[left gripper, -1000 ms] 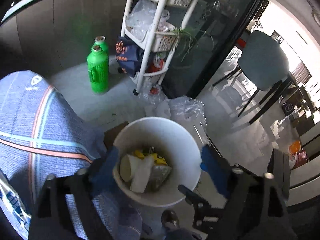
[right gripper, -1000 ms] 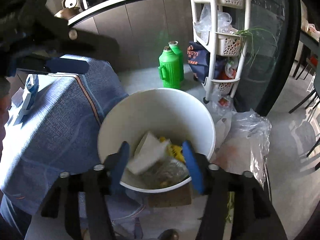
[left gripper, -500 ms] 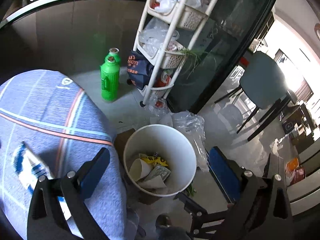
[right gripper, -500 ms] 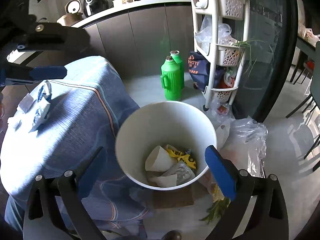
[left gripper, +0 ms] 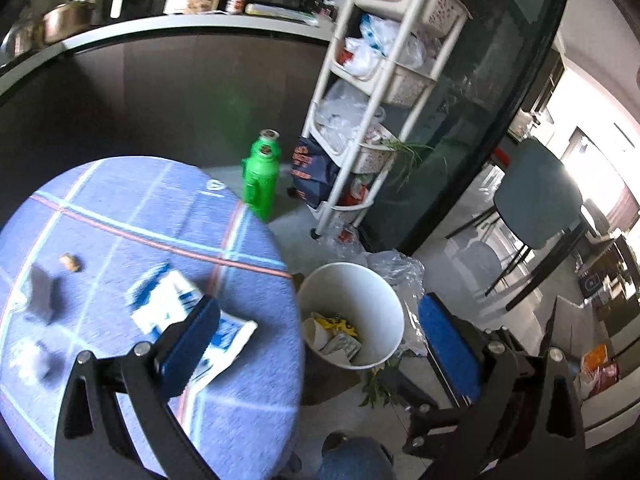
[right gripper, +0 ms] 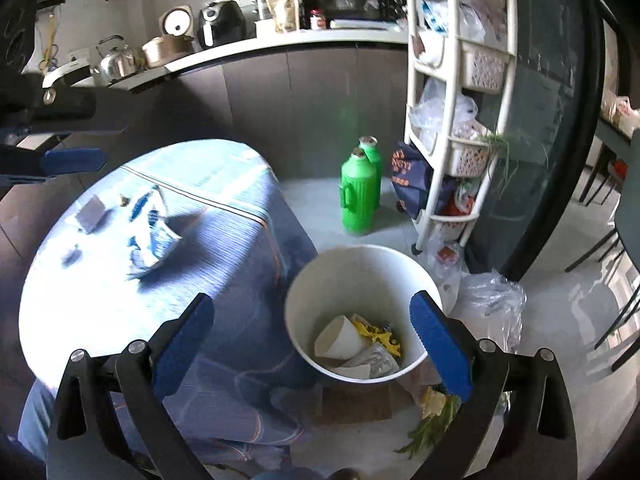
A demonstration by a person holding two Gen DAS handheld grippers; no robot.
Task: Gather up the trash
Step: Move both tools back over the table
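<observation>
At the far left of both views stands a round table (left gripper: 120,216) under a blue striped cloth. On it, in the left wrist view, lie a dark flat piece (left gripper: 40,296), a small brown scrap (left gripper: 71,262) and, further right, a crumpled blue-and-white wrapper (left gripper: 180,312); all are blurred. The left gripper (left gripper: 320,340) fills the lower frame, its jaws spread wide with nothing between them, the left pad over the wrapper and the right pad over the floor. Just right of the table's edge, on the floor, sits the white trash bin (right gripper: 360,280), holding a paper cup (right gripper: 340,338), a yellow wrapper (right gripper: 378,332) and crumpled paper. The right gripper (right gripper: 312,340) hangs above it, jaws released and empty, having just been opening. Behind the bin stand two green bottles (right gripper: 360,192); right of them a white tiered rack (right gripper: 460,120) with plastic bags. Clear plastic bags (right gripper: 492,304) lie on the floor right of the bin.
</observation>
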